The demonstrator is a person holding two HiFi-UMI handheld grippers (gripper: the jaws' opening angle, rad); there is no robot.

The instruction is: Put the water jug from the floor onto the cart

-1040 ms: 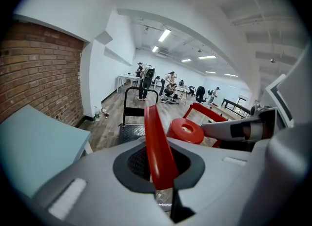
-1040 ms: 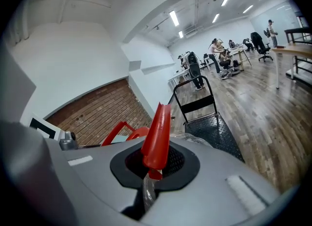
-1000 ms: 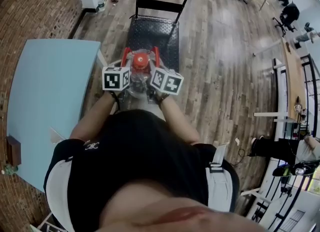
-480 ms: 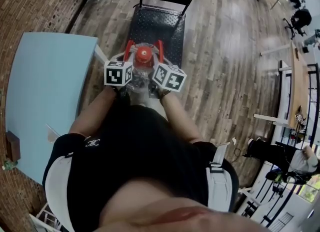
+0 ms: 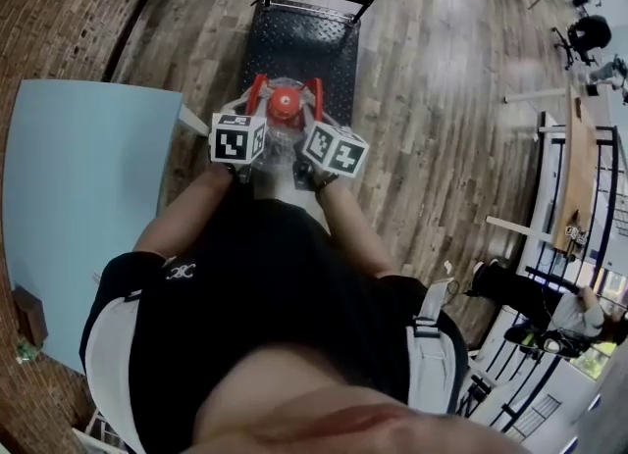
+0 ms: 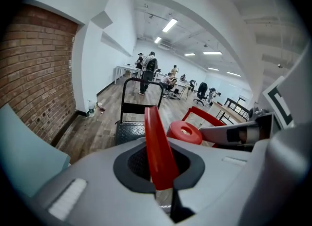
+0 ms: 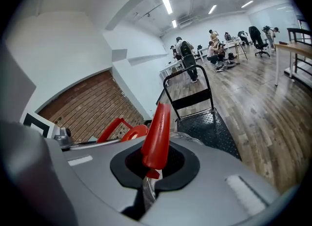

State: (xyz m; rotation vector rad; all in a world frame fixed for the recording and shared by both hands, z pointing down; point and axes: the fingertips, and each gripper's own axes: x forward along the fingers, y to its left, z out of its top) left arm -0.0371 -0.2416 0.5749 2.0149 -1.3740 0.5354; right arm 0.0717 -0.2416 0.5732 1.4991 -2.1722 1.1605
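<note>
While the person holds it out in front, the water jug (image 5: 282,140) hangs between the two grippers, up off the wooden floor (image 5: 442,99). It is over the near end of the black cart (image 5: 304,45). I cannot tell if its bottom touches the cart. The left gripper (image 5: 253,109) is pinched tight on the left red handle (image 6: 157,147) at the top of the jug. The right gripper (image 5: 316,114) is pinched tight on the right red handle (image 7: 157,134). The red cap (image 5: 285,102) sits right between the two grippers. A blue bench (image 5: 78,197) stands just left of the cart.
</note>
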